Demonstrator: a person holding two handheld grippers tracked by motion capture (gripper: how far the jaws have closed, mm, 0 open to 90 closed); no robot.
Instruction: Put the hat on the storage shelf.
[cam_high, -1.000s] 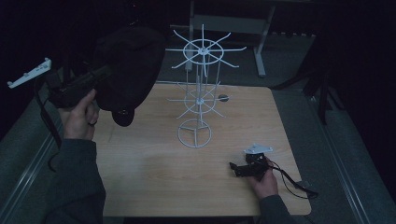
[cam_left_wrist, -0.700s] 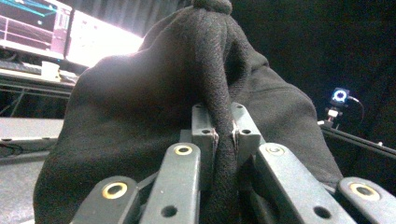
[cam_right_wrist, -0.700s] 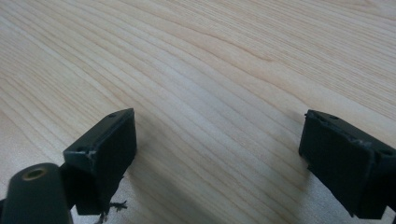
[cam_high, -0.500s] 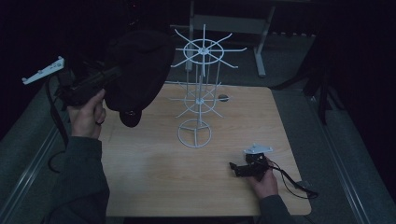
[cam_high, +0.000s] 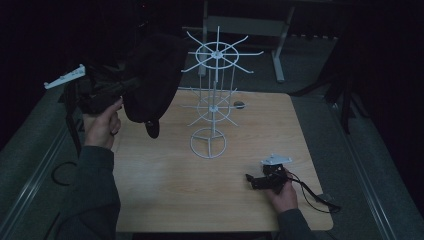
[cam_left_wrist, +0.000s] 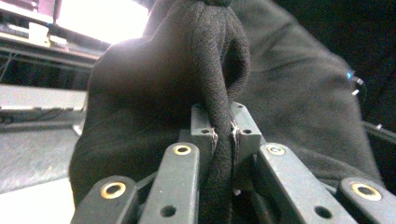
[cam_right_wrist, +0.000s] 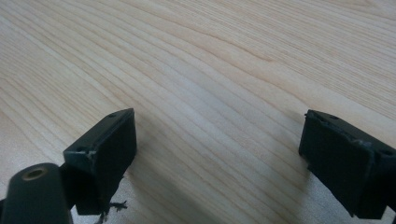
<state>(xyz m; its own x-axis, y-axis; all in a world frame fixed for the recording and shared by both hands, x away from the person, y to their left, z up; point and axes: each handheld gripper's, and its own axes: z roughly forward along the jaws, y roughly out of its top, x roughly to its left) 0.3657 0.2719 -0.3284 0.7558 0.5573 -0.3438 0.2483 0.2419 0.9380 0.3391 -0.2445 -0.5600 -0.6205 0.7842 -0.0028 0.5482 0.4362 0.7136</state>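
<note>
A black fabric cap (cam_high: 152, 75) hangs in the air over the table's left back corner, just left of a white wire rack (cam_high: 215, 52) with spoked rings on a round base. My left gripper (cam_high: 126, 86) is shut on a fold of the cap. In the left gripper view that fold of the cap (cam_left_wrist: 154, 93) is pinched between the left gripper's (cam_left_wrist: 223, 133) pads. My right gripper (cam_high: 250, 179) lies on the wooden table (cam_high: 165, 195) at the front right. In its own view the right gripper (cam_right_wrist: 217, 140) stands open with only bare wood between the jaws.
A small dark object (cam_high: 239, 104) lies on the table behind the rack. A desk frame (cam_high: 240, 25) stands in the dark beyond the table. The right gripper's cable (cam_high: 315, 197) trails toward the table's front right corner.
My left hand has carried the cap to the right, closer to the wire rack. The right hand and its gripper have stayed where they were.
</note>
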